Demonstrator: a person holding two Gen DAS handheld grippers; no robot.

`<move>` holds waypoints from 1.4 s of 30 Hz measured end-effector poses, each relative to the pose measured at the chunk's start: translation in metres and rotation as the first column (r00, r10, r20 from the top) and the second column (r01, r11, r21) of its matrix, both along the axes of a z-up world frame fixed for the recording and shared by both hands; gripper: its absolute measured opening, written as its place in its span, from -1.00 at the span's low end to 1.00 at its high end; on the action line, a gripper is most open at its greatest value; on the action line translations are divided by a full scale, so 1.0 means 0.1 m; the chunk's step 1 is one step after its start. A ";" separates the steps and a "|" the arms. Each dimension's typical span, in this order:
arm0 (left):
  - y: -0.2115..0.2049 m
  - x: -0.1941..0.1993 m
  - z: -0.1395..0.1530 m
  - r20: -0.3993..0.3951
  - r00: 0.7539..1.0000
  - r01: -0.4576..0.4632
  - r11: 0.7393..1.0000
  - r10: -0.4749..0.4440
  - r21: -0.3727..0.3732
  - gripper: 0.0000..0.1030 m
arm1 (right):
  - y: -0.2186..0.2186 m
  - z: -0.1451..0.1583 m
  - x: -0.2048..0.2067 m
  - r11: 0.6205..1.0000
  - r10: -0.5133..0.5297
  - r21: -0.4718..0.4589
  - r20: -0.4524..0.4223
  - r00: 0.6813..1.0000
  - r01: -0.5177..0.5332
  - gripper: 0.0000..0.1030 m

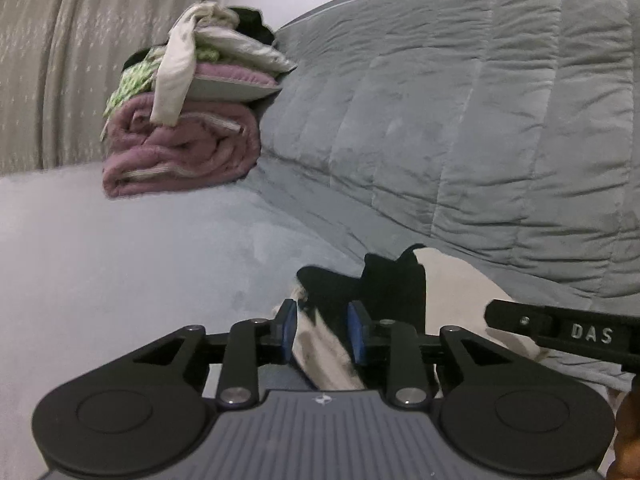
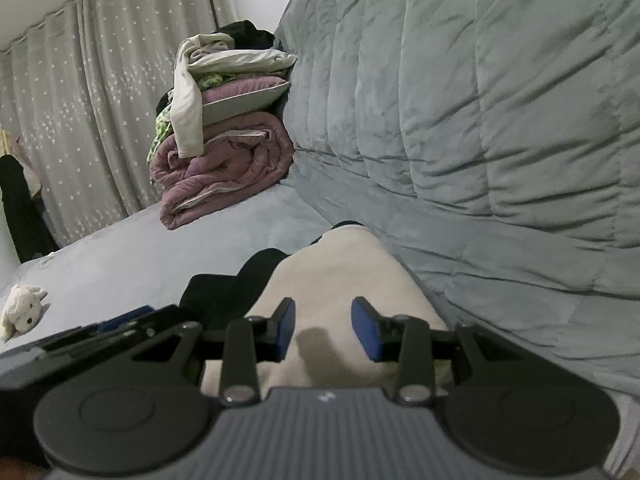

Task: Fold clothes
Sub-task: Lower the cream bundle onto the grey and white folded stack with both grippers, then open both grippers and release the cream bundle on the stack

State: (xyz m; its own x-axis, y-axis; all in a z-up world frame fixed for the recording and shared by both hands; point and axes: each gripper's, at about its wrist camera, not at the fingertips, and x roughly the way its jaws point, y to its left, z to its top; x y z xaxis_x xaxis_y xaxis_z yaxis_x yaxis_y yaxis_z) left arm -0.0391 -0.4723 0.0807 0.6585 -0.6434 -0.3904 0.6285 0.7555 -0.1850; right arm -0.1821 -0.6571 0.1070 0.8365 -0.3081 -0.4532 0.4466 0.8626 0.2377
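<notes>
A cream and black garment (image 1: 452,280) lies on the grey-blue bed (image 1: 120,248), close against the quilted grey blanket (image 1: 480,120) banked up behind it; in the right wrist view the same garment (image 2: 340,276) spreads cream in front, with its black part off to the left. The left tool (image 1: 322,330) has its blue pads apart, and a loose fold of cream and black cloth runs through the gap; the pads do not seem to press on it, so I judge it is not gripped. The right tool (image 2: 323,330) also stands apart, poised just over the cream cloth with nothing pinched; its shadow falls on the fabric between the pads.

The garment looks soft, light and limp; it should drape and sag wherever it is lifted, and a single layer may slide out of smooth pads. Best to take it at an edge or corner, or at a seam where the cloth is doubled, one tool at each end of the same edge, so it hangs flat and can be laid over itself; a pinch in the middle would only bunch it.

Farther back, a stack of folded purple bedding (image 2: 224,172) with pale clothes on top stands by the curtain (image 2: 80,120); a small white toy (image 2: 24,308) lies at the left.
</notes>
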 end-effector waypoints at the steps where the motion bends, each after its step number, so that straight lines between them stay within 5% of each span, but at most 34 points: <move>1: 0.05 -0.02 -0.01 -0.013 1.000 -0.007 1.000 0.007 0.001 -0.44 | 0.03 0.00 -0.05 1.000 -0.001 -0.002 0.000 1.000 0.001 -0.34; 10: 0.54 -0.28 -0.06 -0.050 0.998 -0.028 0.998 0.031 0.050 -0.44 | 0.43 -0.14 -0.54 0.998 -0.060 0.025 0.011 0.998 0.060 -0.27; 18: 0.97 -0.60 -0.19 -0.105 0.994 -0.003 0.997 0.011 0.075 -0.44 | 0.90 -0.21 -0.92 0.995 -0.103 0.004 0.020 0.994 0.103 0.23; 22: 1.06 -0.67 -0.24 -0.135 0.991 0.004 0.994 0.011 0.109 -0.43 | 0.98 -0.24 -1.00 0.989 -0.145 0.032 0.010 0.989 0.145 0.28; 25: 1.08 -0.68 -0.28 -0.153 0.988 0.015 0.989 0.008 0.149 -0.41 | 1.03 -0.25 -0.98 0.986 -0.156 0.055 0.018 0.988 0.155 0.58; 28: 1.09 -0.66 -0.32 -0.166 0.986 0.038 0.983 -0.008 0.181 -0.05 | 1.06 -0.28 -0.87 0.986 -0.157 0.063 -0.015 0.988 0.157 0.95; 30: 1.10 -0.64 -0.35 -0.165 0.986 0.050 0.979 -0.018 0.196 0.33 | 1.07 -0.32 -0.75 0.983 -0.170 0.061 -0.054 0.984 0.173 1.00; 42: 1.08 -0.50 -0.43 -0.138 0.990 0.010 0.976 0.020 0.219 0.84 | 0.95 -0.46 -0.54 0.965 -0.214 0.119 -0.159 0.964 0.234 1.00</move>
State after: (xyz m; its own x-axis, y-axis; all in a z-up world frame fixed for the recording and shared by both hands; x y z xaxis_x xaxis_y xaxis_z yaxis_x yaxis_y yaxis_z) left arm -0.0895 -0.3641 0.0381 0.5913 -0.5294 -0.6084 0.6046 0.7902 -0.0999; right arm -0.2361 -0.5618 0.0613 0.6760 -0.4076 -0.6139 0.6628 0.7004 0.2648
